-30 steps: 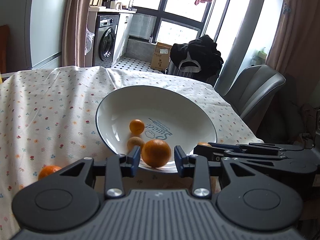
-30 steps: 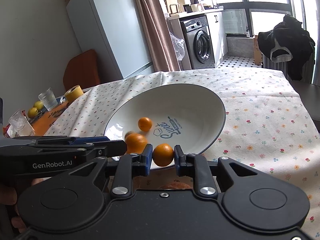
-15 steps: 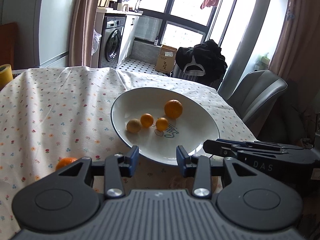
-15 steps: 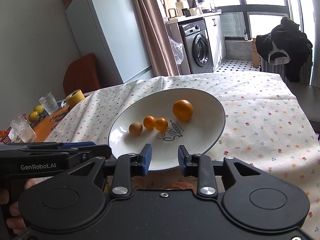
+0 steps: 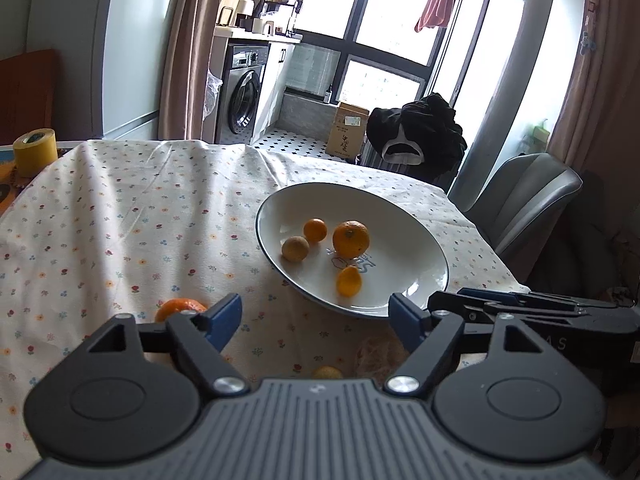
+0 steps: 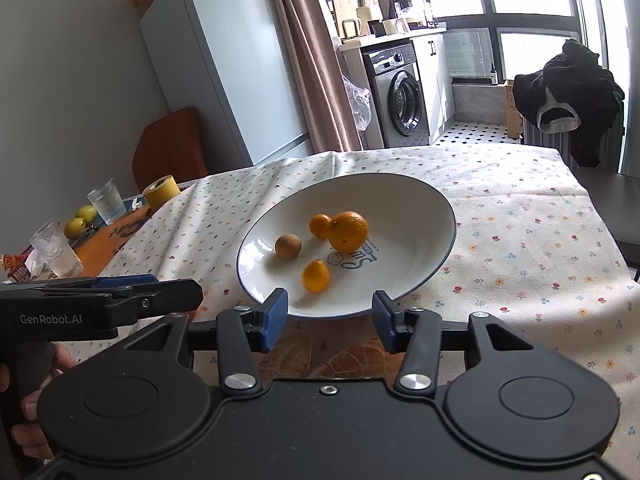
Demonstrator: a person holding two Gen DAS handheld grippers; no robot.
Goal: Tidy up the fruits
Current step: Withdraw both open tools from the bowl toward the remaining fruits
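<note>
fruit plate (image 6: 436, 216) beyond empty right tongs (image 6: 327, 316)

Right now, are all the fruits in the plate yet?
Not quite. Four fruits sit in the white plate: a big orange, two small oranges and a brown round fruit. Both grippers are open and empty. One orange waits on the tablecloth.

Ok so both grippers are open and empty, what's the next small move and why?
Probably swing the left gripper left and down over the orange lying on the tablecloth, just beside its left finger. Four fruits already sit in the plate, and this one lies outside it. The right gripper is also open, but sits farther from that orange.
</note>
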